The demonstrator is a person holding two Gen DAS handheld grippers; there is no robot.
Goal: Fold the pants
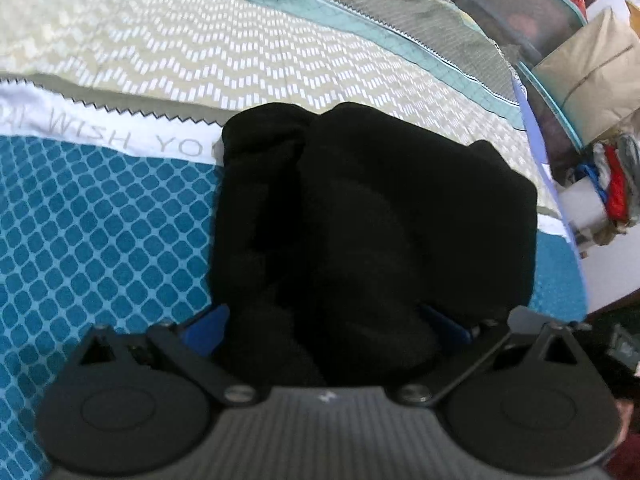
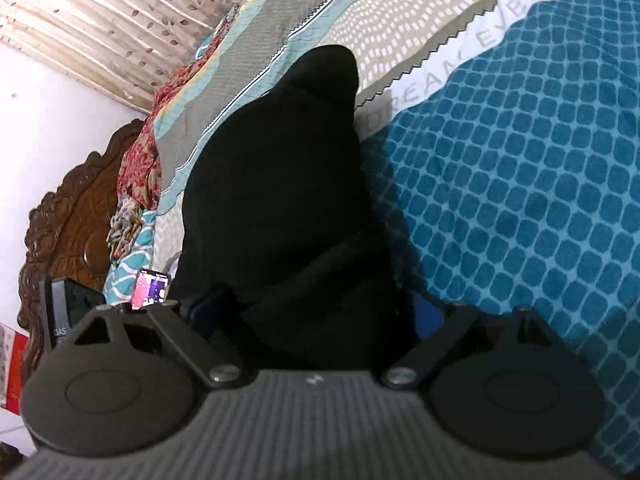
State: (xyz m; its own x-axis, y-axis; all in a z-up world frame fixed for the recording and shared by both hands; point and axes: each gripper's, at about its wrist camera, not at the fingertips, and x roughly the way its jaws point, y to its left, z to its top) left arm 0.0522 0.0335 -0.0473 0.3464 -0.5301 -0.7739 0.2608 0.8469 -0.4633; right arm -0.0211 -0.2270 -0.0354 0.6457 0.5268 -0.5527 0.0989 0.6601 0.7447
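- Black pants (image 1: 360,232) lie on the bed as a compact, bunched stack, roughly squarish from the left wrist view, with thick rolled edges along the 9 o'clock side.
- The stack sits across the bedspread (image 1: 100,240), where the teal lattice panel meets the white lettered band and the chevron strip.
- Left gripper (image 1: 324,324): jaws spread wide. Blue fingertips (image 1: 204,324) show at either side of the near edge of the cloth. The fabric bulges up between them, but the pads do not appear to press it; judged a release, not a grip.
- Right gripper (image 2: 320,312): jaws likewise wide apart, with the near end of the pants lying between the fingers. Pads are mostly hidden in dark cloth; no pinch is visible.
- From the right wrist view the stack tapers toward 12 o'clock, with a diagonal fold ridge crossing near the gripper.
- Judgement: the folding looks largely done, since no legs or waistband trail out over the bedspread.
- Left to do, probably: withdraw both claws without dragging layers, perhaps flatten the lumpy 9 o'clock edge.
- A lit phone (image 2: 151,289) lies at 9 o'clock of the right gripper, next to the pile.
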